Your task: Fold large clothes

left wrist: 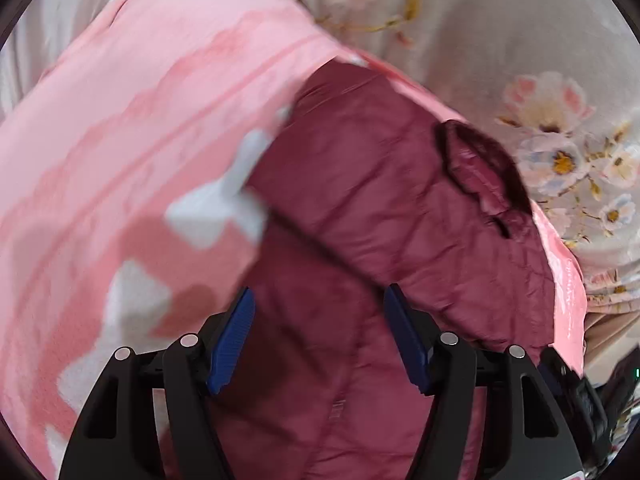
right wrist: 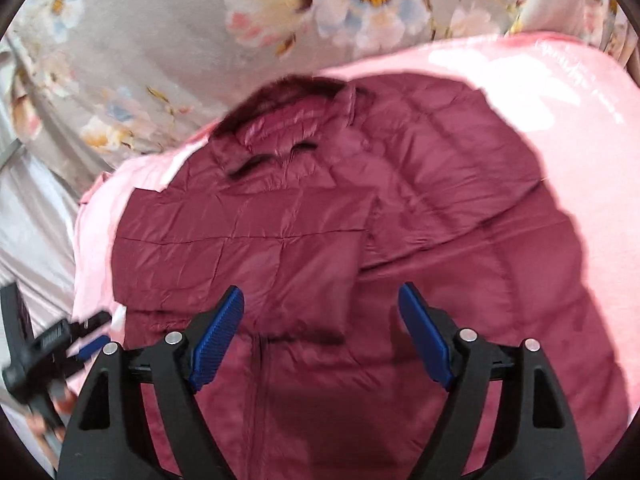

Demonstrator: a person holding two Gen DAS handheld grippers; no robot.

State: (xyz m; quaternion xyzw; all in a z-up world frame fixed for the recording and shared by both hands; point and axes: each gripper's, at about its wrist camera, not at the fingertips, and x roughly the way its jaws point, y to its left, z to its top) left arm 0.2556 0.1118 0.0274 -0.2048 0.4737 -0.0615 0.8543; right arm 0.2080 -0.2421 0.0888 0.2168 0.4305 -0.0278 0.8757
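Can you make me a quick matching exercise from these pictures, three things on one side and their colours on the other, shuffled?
Things:
1. puffer jacket
2. blanket under the jacket
3. gripper pads

Colours:
A. blue
B. pink with white patches
C. maroon

Pairs: 1-C, 2-B, 3-A

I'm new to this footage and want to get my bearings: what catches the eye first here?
The maroon puffer jacket dominates, spread over a pink blanket with its collar pointing away from the camera. Behind lies grey floral bedding. The left gripper and right gripper both hang open above the jacket, holding nothing.
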